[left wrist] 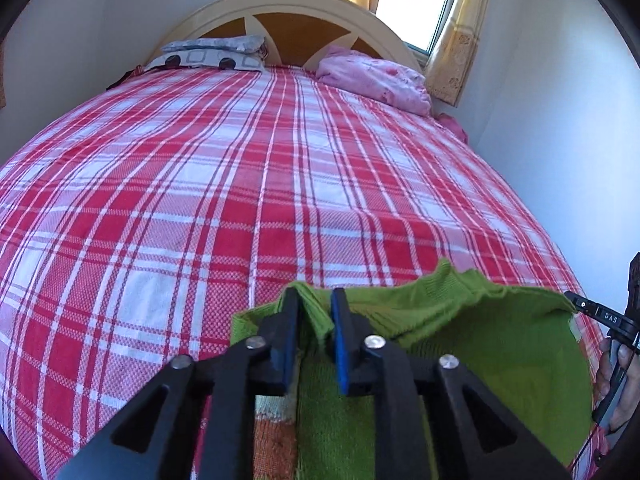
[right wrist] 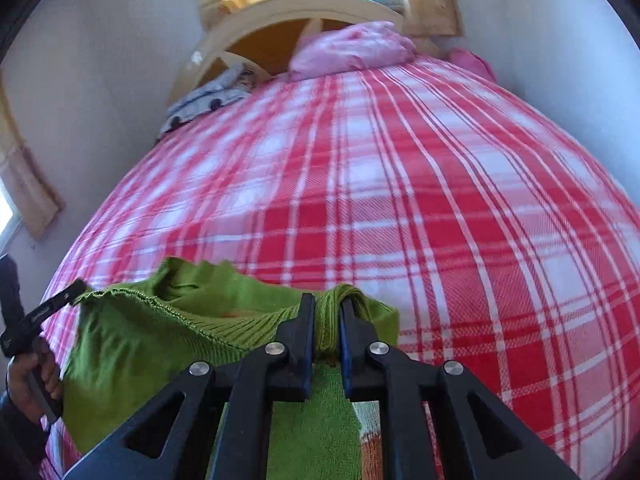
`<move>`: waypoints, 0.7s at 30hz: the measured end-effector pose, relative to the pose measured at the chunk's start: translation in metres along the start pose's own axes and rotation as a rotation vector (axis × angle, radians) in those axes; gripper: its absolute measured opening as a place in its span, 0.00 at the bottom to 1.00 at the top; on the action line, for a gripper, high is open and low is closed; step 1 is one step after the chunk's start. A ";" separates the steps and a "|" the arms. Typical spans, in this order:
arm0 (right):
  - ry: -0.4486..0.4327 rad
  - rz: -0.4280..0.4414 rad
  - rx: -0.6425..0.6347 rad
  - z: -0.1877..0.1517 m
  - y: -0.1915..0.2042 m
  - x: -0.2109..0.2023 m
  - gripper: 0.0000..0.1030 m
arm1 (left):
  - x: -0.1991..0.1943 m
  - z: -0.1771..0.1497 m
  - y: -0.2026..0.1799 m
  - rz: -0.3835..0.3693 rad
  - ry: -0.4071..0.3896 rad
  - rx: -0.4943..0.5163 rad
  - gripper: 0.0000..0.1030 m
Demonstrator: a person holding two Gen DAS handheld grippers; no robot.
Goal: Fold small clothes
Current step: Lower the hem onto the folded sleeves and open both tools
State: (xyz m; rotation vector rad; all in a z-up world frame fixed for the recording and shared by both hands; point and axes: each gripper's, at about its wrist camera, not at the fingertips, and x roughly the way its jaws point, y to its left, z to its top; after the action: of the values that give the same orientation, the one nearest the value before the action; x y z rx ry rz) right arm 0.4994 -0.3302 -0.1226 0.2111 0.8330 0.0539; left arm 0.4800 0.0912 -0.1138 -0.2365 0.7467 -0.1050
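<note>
2 grippers: left gripper, right gripper | 1 green garment | 3 pillows

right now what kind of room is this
Most likely a home bedroom: a bed with a red-and-white plaid cover, an arched cream wooden headboard, a pink crumpled pillow, and a yellow-curtained window.

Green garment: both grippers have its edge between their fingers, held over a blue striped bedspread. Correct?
Not quite. The bedspread is red, pink and white plaid, not blue striped; the left wrist view shows it clearly. The rest stands: the green garment has its edge bunched between the fingers of the left gripper and of the right gripper, stretched between them over the bed.
</note>
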 end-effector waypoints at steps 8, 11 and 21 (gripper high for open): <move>-0.041 -0.073 -0.053 -0.013 -0.005 -0.024 0.78 | -0.035 -0.011 0.002 0.033 -0.044 -0.001 0.65; -0.065 -0.089 -0.070 -0.022 -0.005 -0.046 0.78 | -0.055 -0.026 -0.001 0.053 -0.064 0.038 0.73; 0.027 -0.031 -0.116 -0.087 0.016 -0.083 0.78 | -0.078 -0.086 0.008 0.006 0.016 0.033 0.55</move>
State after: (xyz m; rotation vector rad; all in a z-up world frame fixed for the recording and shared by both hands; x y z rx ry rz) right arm 0.3795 -0.3113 -0.1159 0.0883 0.8570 0.0762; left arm 0.3644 0.0978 -0.1258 -0.2021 0.7609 -0.1140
